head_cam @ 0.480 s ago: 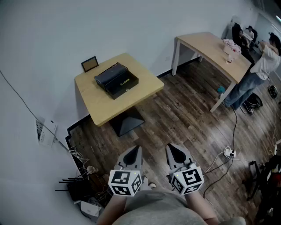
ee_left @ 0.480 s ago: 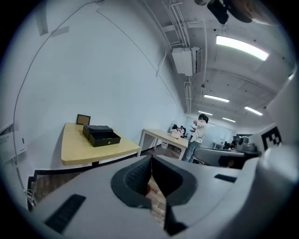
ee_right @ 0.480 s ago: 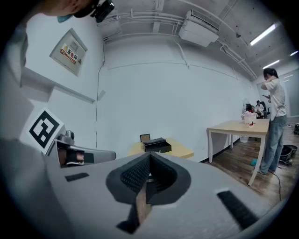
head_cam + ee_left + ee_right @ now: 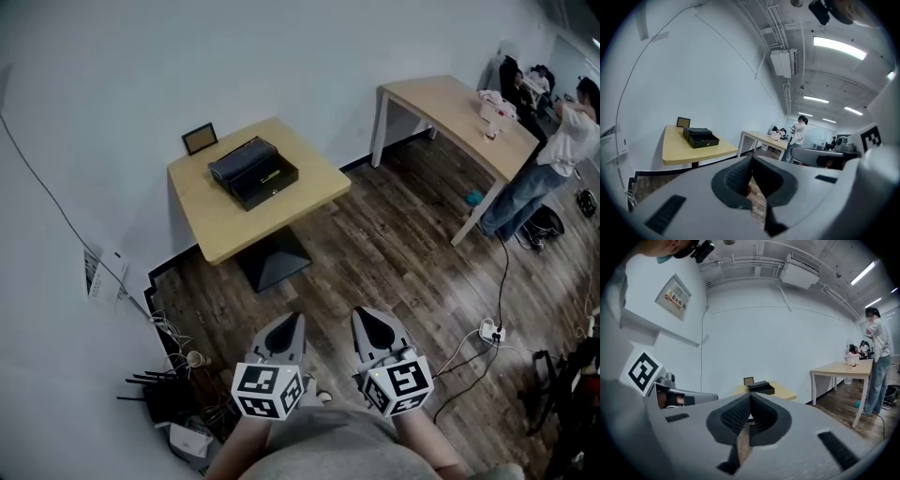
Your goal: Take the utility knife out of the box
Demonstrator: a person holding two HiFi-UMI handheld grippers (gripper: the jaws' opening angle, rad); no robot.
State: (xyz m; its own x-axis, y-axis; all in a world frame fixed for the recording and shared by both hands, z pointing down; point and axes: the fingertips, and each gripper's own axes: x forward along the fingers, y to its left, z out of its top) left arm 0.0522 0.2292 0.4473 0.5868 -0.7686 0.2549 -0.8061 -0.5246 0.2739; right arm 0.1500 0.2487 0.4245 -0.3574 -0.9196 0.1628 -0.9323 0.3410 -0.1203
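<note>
Box [image 4: 246, 163] contents too distant to make out.

Bright, even light from ceiling strips [image 4: 839, 47]; fisheye edges dark, seemingly soft.

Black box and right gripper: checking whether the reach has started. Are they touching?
Apart. The head view shows the right gripper near the person's body, with wood floor between it and the black box on the square table.

Open-plan office workroom.
Small table [image 4: 225, 225] at 12 o'clock, long table [image 4: 450, 98] at 2 with a person [image 4: 553, 159] beside it; plank floor [image 4: 394, 253], floor cables [image 4: 502, 272] at 4, ceiling strip lights [image 4: 839, 47].
</note>
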